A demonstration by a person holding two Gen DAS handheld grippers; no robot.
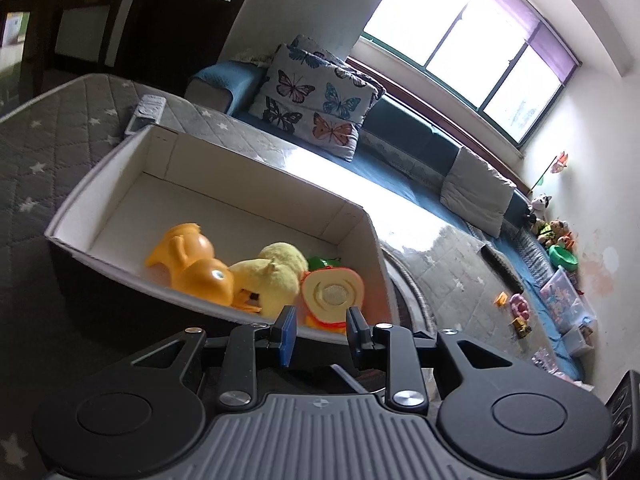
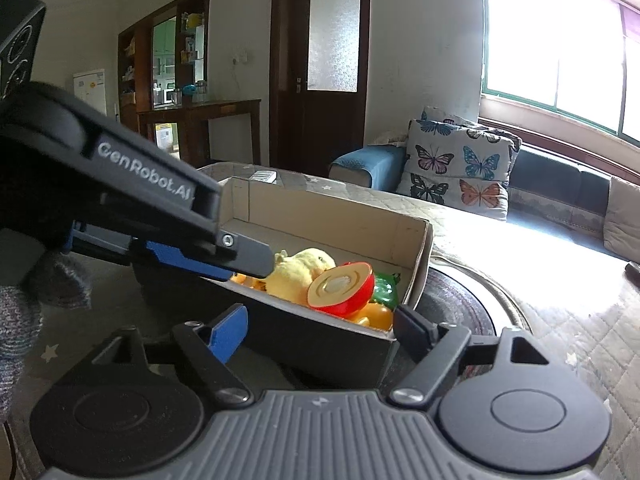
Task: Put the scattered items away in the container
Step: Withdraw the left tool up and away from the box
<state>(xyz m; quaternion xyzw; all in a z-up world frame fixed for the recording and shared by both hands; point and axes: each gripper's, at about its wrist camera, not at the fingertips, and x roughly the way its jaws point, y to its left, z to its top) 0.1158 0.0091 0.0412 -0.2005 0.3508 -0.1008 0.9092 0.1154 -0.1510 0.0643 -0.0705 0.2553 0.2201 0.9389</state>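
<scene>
A white-lined cardboard box (image 1: 256,184) stands on the quilted table. It holds an orange plastic toy (image 1: 192,260), a yellow plush duck (image 1: 272,276), a halved red toy fruit (image 1: 332,292) and a green toy (image 1: 320,261). My left gripper (image 1: 322,336) is open and empty at the box's near wall. In the right wrist view the box (image 2: 400,236) shows the duck (image 2: 300,272), the fruit half (image 2: 344,288) and the green toy (image 2: 386,290). My right gripper (image 2: 320,326) is open and empty before the box. The left gripper's fingers (image 2: 224,256) reach over the box's left end.
A remote (image 1: 146,114) lies on the table behind the box. A sofa with a butterfly cushion (image 1: 316,100) runs along the window. Small toys (image 1: 516,308) lie at the table's far right, next to plastic bins (image 1: 564,300). A round dark mat (image 2: 456,300) lies under the box.
</scene>
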